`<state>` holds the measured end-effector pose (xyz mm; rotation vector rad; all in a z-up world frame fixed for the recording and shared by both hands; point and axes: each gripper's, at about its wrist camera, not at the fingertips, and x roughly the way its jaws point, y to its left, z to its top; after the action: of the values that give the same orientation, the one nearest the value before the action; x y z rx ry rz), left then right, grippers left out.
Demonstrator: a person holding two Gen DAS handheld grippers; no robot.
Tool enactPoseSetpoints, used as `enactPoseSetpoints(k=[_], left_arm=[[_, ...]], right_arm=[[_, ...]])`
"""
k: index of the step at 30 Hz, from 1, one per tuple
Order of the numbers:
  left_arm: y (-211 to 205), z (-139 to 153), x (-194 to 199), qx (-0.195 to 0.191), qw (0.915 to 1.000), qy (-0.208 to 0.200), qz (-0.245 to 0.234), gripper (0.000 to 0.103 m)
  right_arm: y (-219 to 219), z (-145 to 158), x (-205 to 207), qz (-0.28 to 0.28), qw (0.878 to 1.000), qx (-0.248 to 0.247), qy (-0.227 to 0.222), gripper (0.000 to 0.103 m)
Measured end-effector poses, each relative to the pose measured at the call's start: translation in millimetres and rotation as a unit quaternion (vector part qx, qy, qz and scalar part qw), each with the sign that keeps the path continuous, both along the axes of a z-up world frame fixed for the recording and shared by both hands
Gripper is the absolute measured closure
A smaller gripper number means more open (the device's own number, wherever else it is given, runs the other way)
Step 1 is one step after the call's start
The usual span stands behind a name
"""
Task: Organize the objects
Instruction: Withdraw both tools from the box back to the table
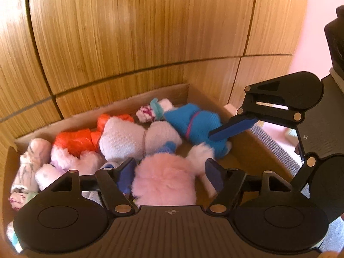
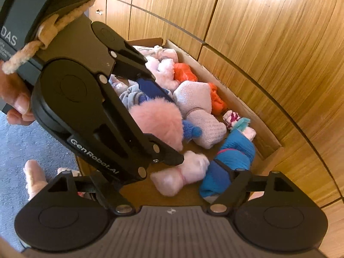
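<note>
Left claw (image 1: 169,172): I'm holding it spread wide over the box (image 1: 185,90), pink fluffy bundle (image 1: 164,182) sitting btwn the pads w/ gaps either side, not pinched.
Right claw (image 2: 154,185): I'm keeping it spread too, hovering by the blue bundle (image 2: 236,152), w/o pinching it.
Box: lying vs. the wood cabinet (image 1: 139,32), holding grey (image 1: 139,138), orange (image 1: 75,142) & blue sock rolls.
Floor (image 2: 19,146): grey carpet.

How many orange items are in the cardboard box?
2, both near the box's far wall: one orange bundle beside the pale pink fluffy piece, another orange piece behind the grey rolled bundle. They may join; more could be hidden.
</note>
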<state>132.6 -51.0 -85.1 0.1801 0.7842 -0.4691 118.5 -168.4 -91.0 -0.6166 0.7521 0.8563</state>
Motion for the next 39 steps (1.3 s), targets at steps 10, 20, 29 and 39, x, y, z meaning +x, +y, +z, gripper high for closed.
enactPoseSetpoints(k=[10,20,29,39], left_arm=[[8.6,35.8,-21.7,-0.015,0.9993,-0.031,0.015,0.018],[28.4,61.4,-54.9,-0.02,0.9976,-0.058,0.033,0.014],[50.3,73.3,-96.2,-0.024,0.9952,-0.084,0.045,0.01],[79.3,47.8,-169.7,-0.018,0.9911,-0.112,0.07,0.004]], right_arm=[[-6.1,24.9,-20.4,-0.015,1.0,0.0,-0.022,0.022],[-3.6,50.3,-56.2,-0.041,0.997,0.037,-0.045,0.016],[-3.2,65.0,-108.0,-0.068,0.992,0.071,-0.079,0.007],[-22.6,51.2,-170.7,-0.187,0.971,0.125,-0.075,0.001]])
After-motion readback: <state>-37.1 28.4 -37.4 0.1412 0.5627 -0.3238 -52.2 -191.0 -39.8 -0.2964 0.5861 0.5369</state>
